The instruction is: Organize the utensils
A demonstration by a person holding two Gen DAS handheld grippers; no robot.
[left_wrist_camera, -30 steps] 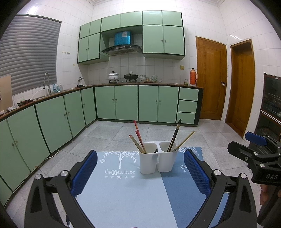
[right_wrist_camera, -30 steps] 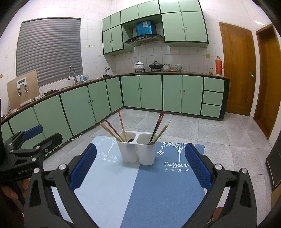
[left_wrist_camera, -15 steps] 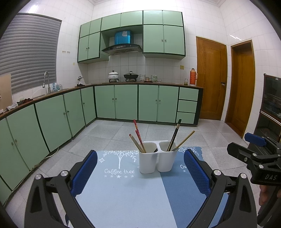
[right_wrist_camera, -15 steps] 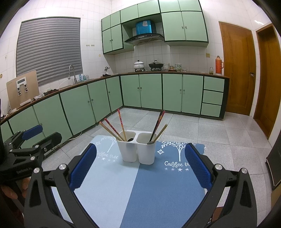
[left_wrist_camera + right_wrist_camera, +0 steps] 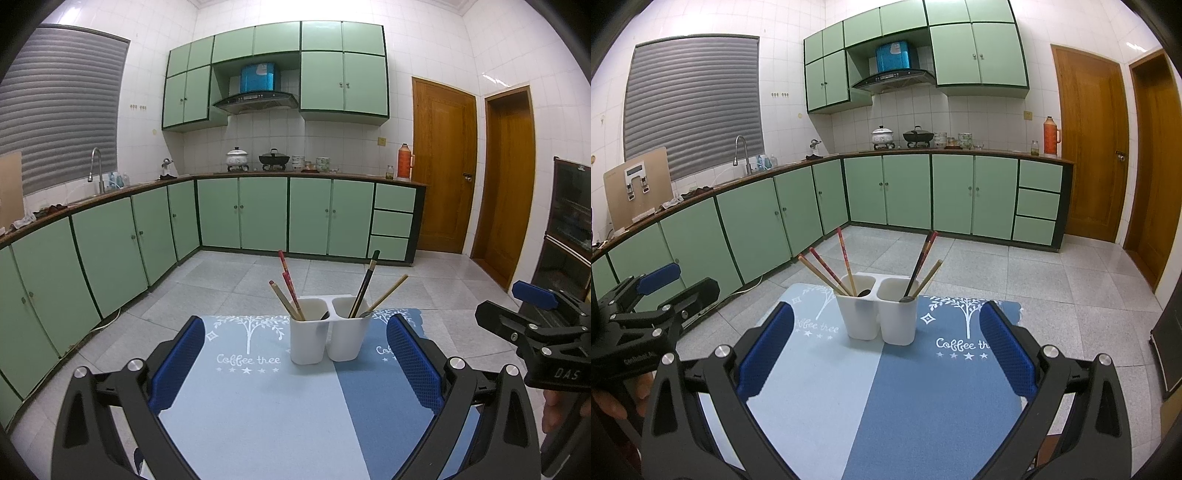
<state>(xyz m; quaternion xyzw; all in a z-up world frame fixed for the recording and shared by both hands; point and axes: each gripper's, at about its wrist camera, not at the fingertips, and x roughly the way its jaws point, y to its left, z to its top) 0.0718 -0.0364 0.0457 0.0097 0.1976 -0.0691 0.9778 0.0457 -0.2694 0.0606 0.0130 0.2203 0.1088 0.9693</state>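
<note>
A white two-cup utensil holder (image 5: 328, 332) (image 5: 877, 310) stands at the far middle of a blue two-tone mat (image 5: 258, 406) (image 5: 886, 406). Its left cup holds red and wooden chopsticks (image 5: 286, 291) (image 5: 831, 271) and a dark spoon. Its right cup holds a dark chopstick (image 5: 364, 286) (image 5: 921, 260), a wooden chopstick and a spoon. My left gripper (image 5: 295, 365) is open and empty, short of the holder. My right gripper (image 5: 886, 354) is open and empty, also short of it. Each gripper shows at the edge of the other's view, the right one (image 5: 535, 332) and the left one (image 5: 646, 306).
The mat covers a small table with tiled floor (image 5: 229, 280) around it. Green cabinets (image 5: 258, 214) run along the left and back walls. Wooden doors (image 5: 443, 166) stand at the right, and a dark oven unit (image 5: 569, 221) at the far right.
</note>
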